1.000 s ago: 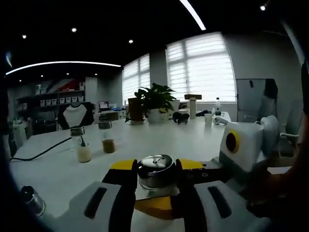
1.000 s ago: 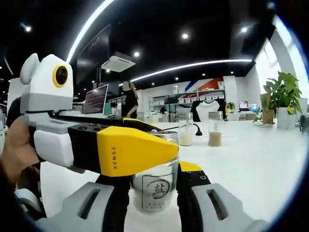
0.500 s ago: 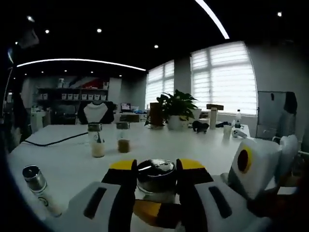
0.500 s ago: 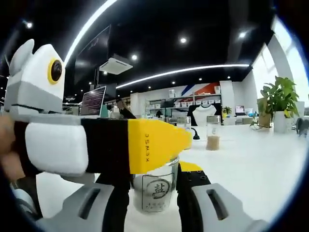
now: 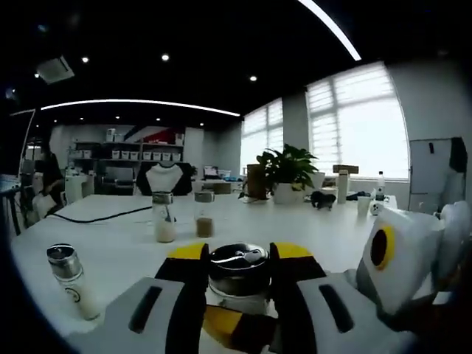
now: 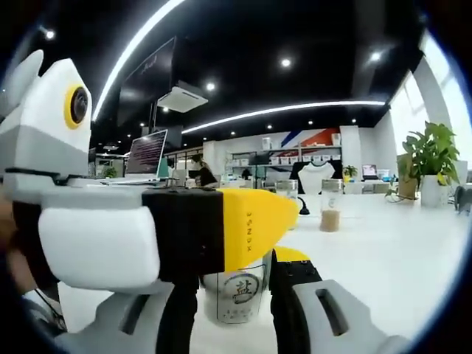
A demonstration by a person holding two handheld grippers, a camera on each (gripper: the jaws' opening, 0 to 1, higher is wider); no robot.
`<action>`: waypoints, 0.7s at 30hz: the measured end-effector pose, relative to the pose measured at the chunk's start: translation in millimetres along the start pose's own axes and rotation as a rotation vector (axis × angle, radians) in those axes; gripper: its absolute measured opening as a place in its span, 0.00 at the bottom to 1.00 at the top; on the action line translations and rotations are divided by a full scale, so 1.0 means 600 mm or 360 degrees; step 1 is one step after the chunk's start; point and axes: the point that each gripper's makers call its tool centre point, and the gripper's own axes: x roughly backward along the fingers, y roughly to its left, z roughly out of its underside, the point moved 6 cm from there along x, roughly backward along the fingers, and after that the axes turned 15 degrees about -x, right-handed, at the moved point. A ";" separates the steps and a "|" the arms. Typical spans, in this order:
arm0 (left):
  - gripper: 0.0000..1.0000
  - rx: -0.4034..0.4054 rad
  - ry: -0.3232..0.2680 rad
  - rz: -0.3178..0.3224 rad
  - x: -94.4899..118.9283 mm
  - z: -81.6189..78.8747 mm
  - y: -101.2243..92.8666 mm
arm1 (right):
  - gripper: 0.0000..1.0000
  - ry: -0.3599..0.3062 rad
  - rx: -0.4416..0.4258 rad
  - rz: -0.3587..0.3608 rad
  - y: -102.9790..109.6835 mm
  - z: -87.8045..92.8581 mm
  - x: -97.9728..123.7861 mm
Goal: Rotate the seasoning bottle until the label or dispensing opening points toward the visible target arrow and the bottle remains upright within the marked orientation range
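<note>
- Left tongs stay clamped on the seasoning bottle's metal cap; right tongs hold its glass body.
- Bottle stands upright on the white surface, label facing the right gripper view as before.
- Left tongs now cross lower in that view.

Black character 盐 printed on bottle label. Dark letters "XENSE", seen upside down, on yellow jaw of left gripper. Smaller print under 盐 unreadable.
</note>
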 end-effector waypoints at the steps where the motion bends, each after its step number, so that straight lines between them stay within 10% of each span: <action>1: 0.35 0.0005 -0.0008 -0.0001 0.001 0.000 0.001 | 0.34 0.0001 0.0003 -0.0001 0.000 0.000 0.000; 21: 0.34 0.0061 -0.0049 0.0193 -0.013 0.020 0.037 | 0.35 0.0108 0.0026 -0.0098 -0.001 0.012 -0.008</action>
